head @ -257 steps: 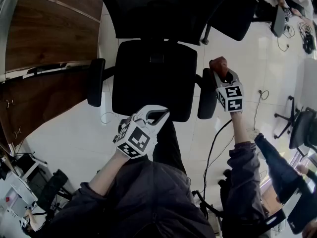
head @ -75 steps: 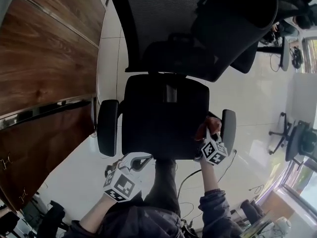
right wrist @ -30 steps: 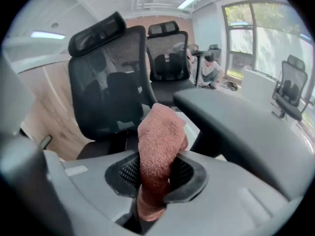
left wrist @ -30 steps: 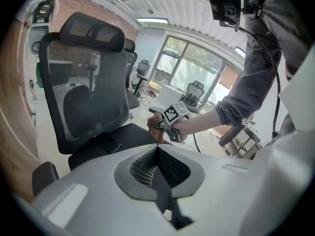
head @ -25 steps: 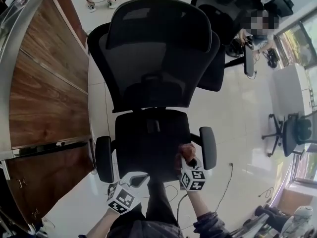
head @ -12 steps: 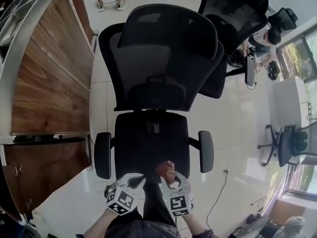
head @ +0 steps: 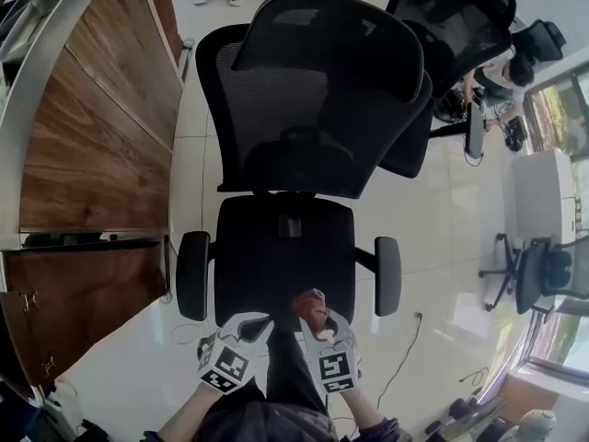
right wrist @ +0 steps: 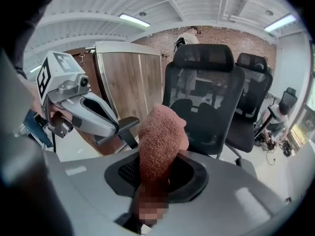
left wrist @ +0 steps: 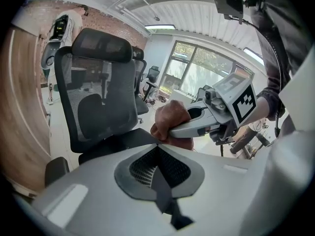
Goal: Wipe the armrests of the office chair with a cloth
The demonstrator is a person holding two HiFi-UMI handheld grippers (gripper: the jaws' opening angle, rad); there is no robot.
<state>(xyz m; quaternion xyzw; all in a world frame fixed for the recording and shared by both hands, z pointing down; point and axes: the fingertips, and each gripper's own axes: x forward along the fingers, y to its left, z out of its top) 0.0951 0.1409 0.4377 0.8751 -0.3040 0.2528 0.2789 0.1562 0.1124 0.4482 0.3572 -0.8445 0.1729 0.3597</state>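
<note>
Head view: right gripper [head: 319, 317], fingers tight on cloth [head: 308, 303]; left gripper [head: 257, 323], fingers together, empty; office chair [head: 285, 247] ahead, wooden desk [head: 92, 155] alongside.

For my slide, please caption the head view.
Right gripper holds a reddish cloth before the office chair; left gripper shut, empty.

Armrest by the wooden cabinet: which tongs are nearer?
Left. The left tongs sit just off the front of that armrest; right tongs, clamping the cloth, are farther over, at the seat front.
</note>
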